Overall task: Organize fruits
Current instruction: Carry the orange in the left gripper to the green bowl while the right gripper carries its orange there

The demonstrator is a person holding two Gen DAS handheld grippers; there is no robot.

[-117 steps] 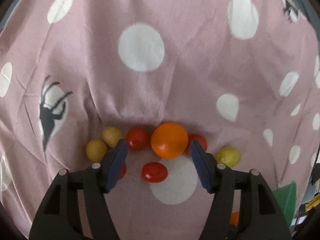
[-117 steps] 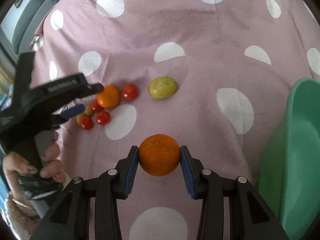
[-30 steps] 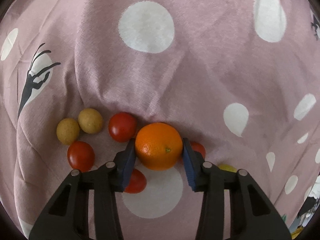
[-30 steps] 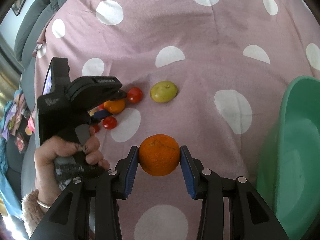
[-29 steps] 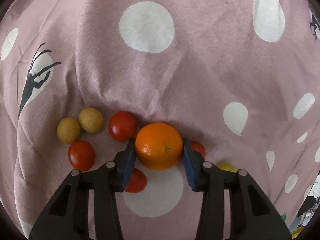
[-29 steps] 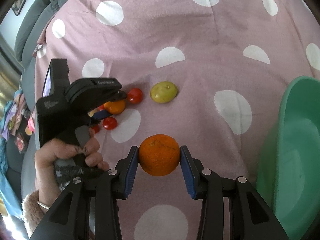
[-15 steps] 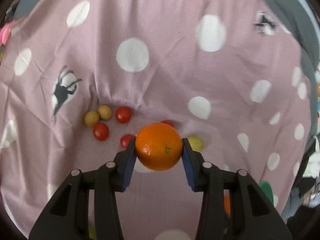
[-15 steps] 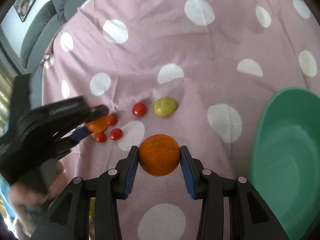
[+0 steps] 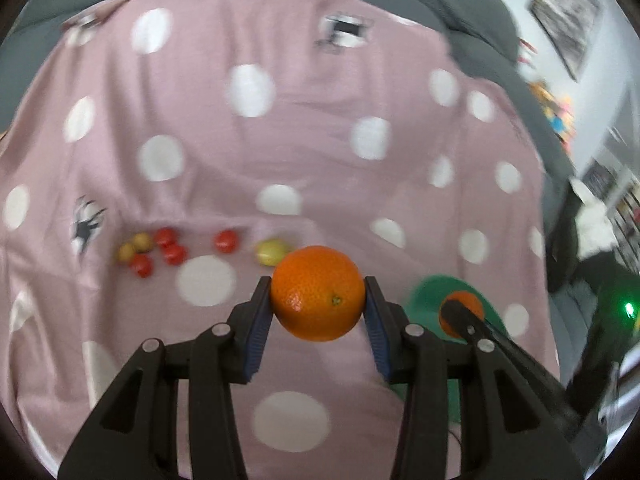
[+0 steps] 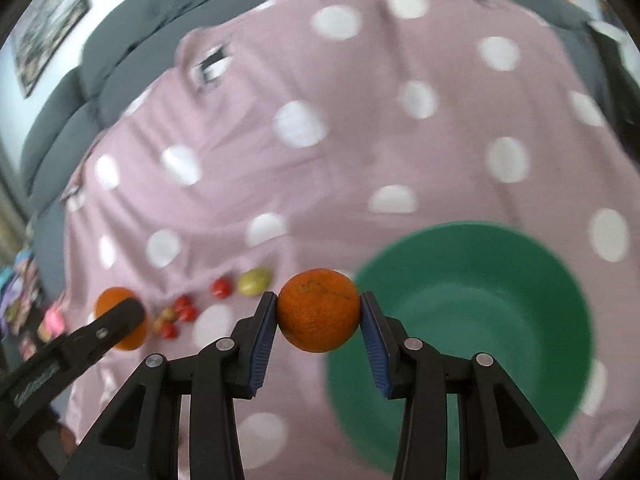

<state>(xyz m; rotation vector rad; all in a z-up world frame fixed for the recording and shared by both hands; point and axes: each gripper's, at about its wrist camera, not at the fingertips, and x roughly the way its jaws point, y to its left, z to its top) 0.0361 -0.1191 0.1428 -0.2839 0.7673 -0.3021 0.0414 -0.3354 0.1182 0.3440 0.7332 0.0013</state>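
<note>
My left gripper point(image 9: 318, 316) is shut on an orange point(image 9: 318, 293) and holds it high above the pink dotted cloth point(image 9: 280, 140). My right gripper point(image 10: 319, 322) is shut on a second orange point(image 10: 319, 310), held at the left rim of a green bowl point(image 10: 480, 280). In the left wrist view the bowl point(image 9: 424, 292) and the right gripper's orange point(image 9: 464, 312) show at the lower right. Small red tomatoes point(image 9: 168, 248), yellow round fruits point(image 9: 134, 246) and a yellow-green fruit point(image 9: 272, 252) lie on the cloth.
Grey sofa cushions point(image 10: 120, 52) ring the cloth's far edge. Framed pictures point(image 9: 560, 4) hang on the wall. Clutter point(image 10: 24, 308) sits at the far left. The green bowl's inside holds nothing visible.
Both grippers have lifted and pulled back with their oranges. The left orange left the fruit cluster on the cloth. The right gripper has swung toward the green bowl.
</note>
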